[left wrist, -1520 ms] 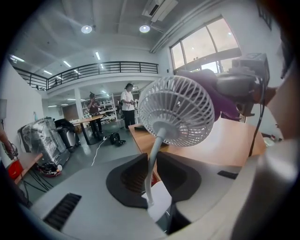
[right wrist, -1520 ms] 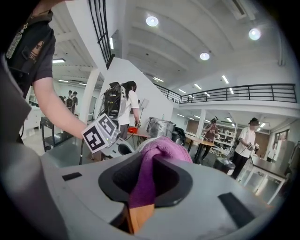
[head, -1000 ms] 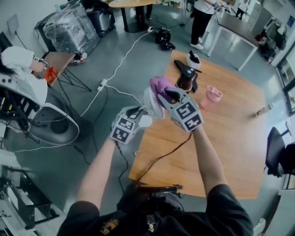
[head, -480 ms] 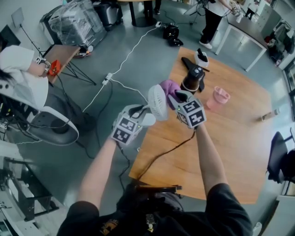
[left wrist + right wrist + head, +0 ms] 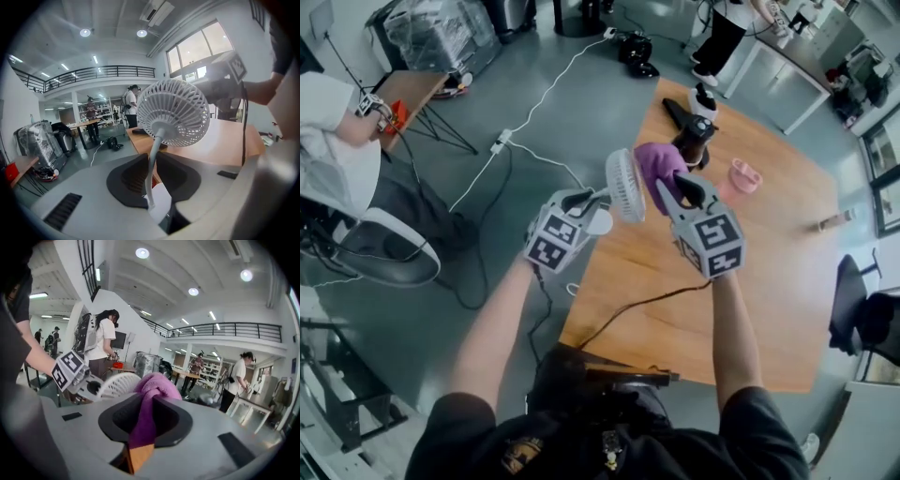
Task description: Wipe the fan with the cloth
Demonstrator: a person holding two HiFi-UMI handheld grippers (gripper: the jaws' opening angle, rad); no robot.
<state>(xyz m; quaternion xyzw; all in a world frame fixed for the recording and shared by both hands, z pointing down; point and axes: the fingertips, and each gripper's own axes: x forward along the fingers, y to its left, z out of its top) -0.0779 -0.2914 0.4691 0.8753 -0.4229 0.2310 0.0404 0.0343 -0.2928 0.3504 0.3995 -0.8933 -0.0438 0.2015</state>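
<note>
The white fan point(image 5: 625, 185) hung in the air over the left edge of the wooden table point(image 5: 769, 291). Its slim stem was clamped between the jaws of the left gripper point(image 5: 584, 204). The purple cloth point(image 5: 656, 167) sat right against the fan's grille, bunched and pinched fast in the right gripper point(image 5: 677, 190). Farther off, a pink cup point(image 5: 743, 174) sat on the table.

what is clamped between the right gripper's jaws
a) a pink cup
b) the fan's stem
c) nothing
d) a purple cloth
D: the right gripper view shows the right gripper shut on the purple cloth, which bunches up past its jaws, while the fan is held by its stem in the left gripper.
</note>
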